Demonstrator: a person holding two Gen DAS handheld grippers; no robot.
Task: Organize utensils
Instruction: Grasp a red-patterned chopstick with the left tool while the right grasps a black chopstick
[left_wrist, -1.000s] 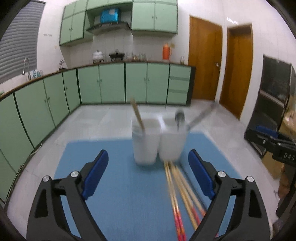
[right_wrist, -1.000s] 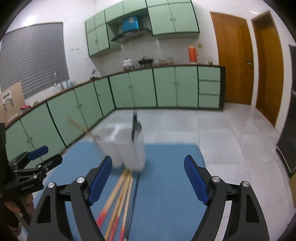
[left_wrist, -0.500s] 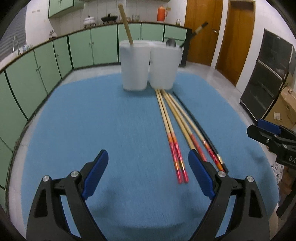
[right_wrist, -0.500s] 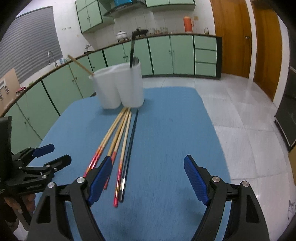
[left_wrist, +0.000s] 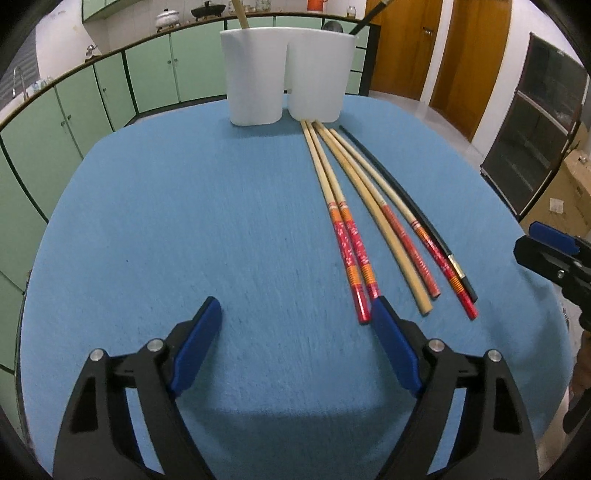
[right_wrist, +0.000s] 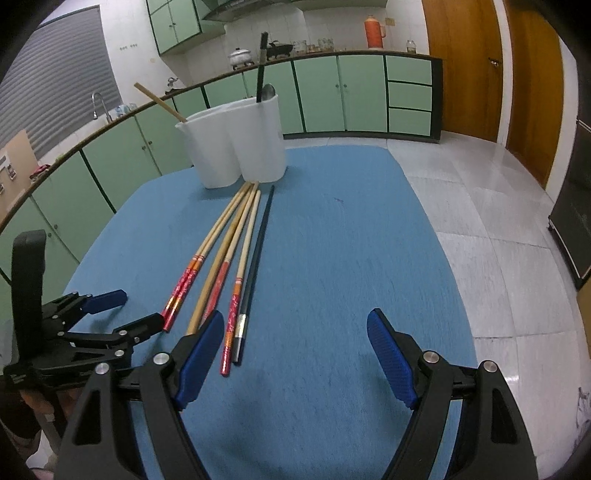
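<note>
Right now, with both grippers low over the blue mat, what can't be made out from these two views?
- White holder: its inside and the lower ends of the wooden stick and black-handled utensil are hidden by its walls in both views.
- Left wrist view: both handles' tops are cut off by the upper edge.
- Right wrist view: the near end of the plain chopstick is covered by the right gripper.
- Countertop items: too small to identify.

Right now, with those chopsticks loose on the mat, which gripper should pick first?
Probably left. The left gripper has one finger beside the red-patterned pair. The right gripper faces bare blue mat, chopsticks off beside it. Both are empty; left's jaws are closing.
</note>
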